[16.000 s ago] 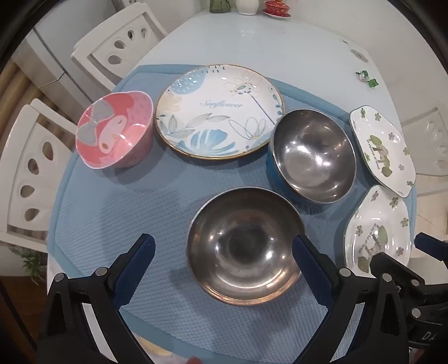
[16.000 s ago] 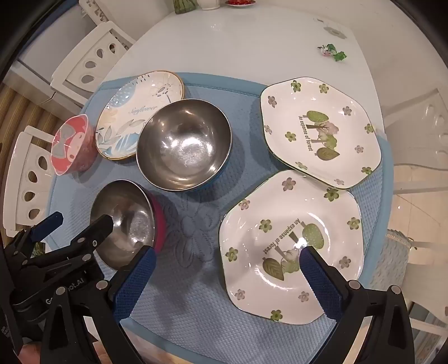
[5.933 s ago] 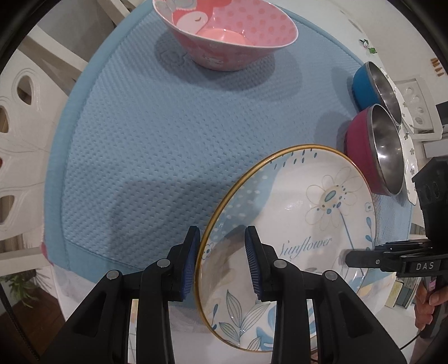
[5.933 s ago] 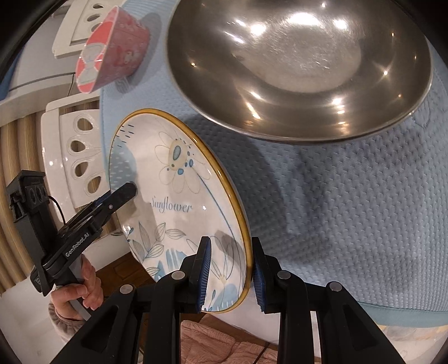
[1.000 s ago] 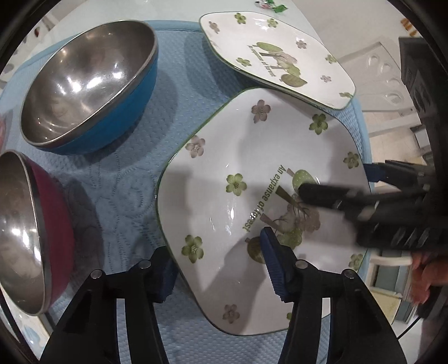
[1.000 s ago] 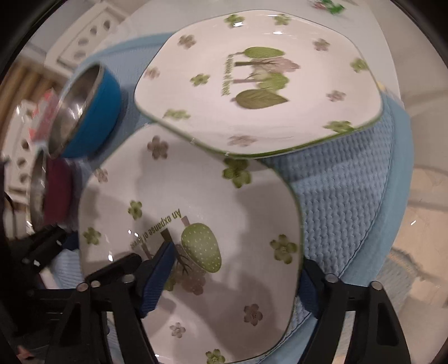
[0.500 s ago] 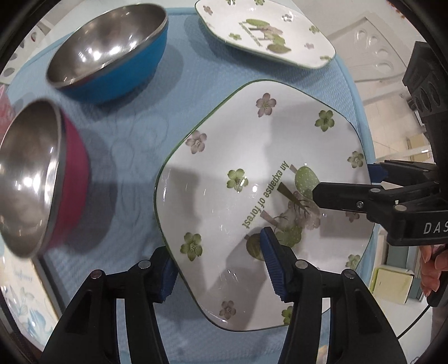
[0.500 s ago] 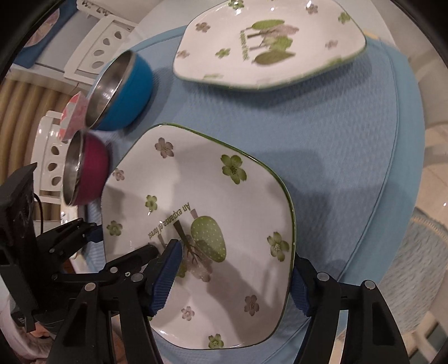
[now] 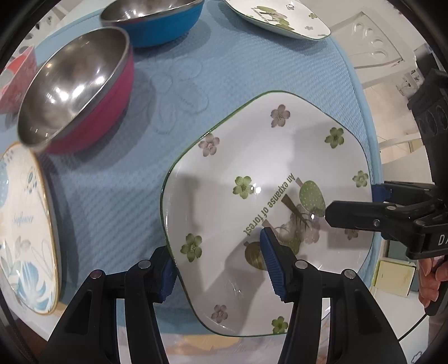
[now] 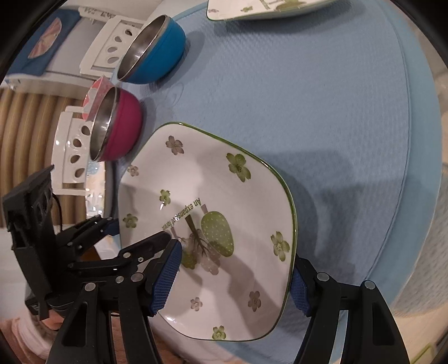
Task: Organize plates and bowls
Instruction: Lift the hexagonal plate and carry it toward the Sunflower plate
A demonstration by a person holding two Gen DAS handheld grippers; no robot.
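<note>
The white square forest-print plate has risen and tilted off the blue quilted mat, left gripper and right gripper straddling opposite rims half-open, so the glazed rim could slip free.

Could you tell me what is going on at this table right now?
A person is tidying dishes with two handheld grippers. Both the left gripper and the right gripper clasp the same white forest plate by opposite edges, tilted above the blue mat. The red bowl, the blue bowl, the sunflower plate and a second forest plate rest on the mat.
</note>
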